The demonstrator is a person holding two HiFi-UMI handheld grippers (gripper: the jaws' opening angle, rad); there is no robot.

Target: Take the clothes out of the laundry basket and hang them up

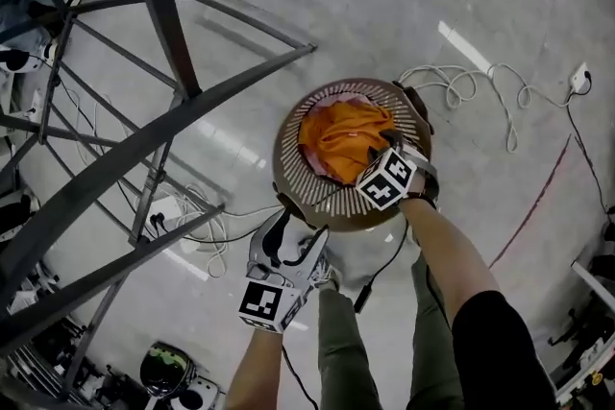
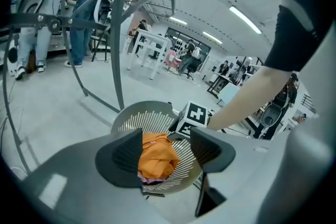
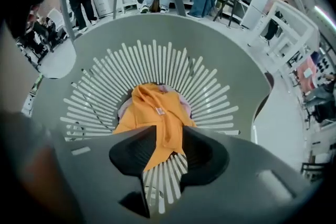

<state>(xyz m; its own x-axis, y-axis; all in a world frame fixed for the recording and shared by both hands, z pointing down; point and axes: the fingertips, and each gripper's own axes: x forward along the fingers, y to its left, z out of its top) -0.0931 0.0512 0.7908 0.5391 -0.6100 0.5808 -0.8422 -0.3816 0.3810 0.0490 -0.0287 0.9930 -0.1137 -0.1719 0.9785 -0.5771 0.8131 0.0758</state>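
Laundry basket [image 1: 288, 158] stands on the floor, round with slotted walls. All places below are relative to it.

- Orange garment [image 3: 152, 107] is bunched at the bottom, roughly at the centre. A pinkish garment [image 3: 185, 106] lies under it, with only its edges showing.
- Right gripper [image 3: 165, 147] is inside the rim, on the side nearest the person, and points steeply down at the orange garment. Its jaws are partly spread. A fold of the garment runs into the gap between them, toward the near wall. Cloth fills the gap at the tips, and slots show through the gap lower down. I can't confirm the pads are pressing on the fabric, so I don't read it as a firm pinch.
- Left gripper [image 2: 167, 147] is outside the rim on the person's side, raised above it and angled down toward it. Its jaws are spread wide with nothing in them. The orange garment shows through the gap but sits well beyond the tips.
- Metal rack frame [image 1: 144, 149] is just beside the basket, on the side of the person's left gripper.
- A white cable [image 1: 461, 86] is looped on the floor on the far side.
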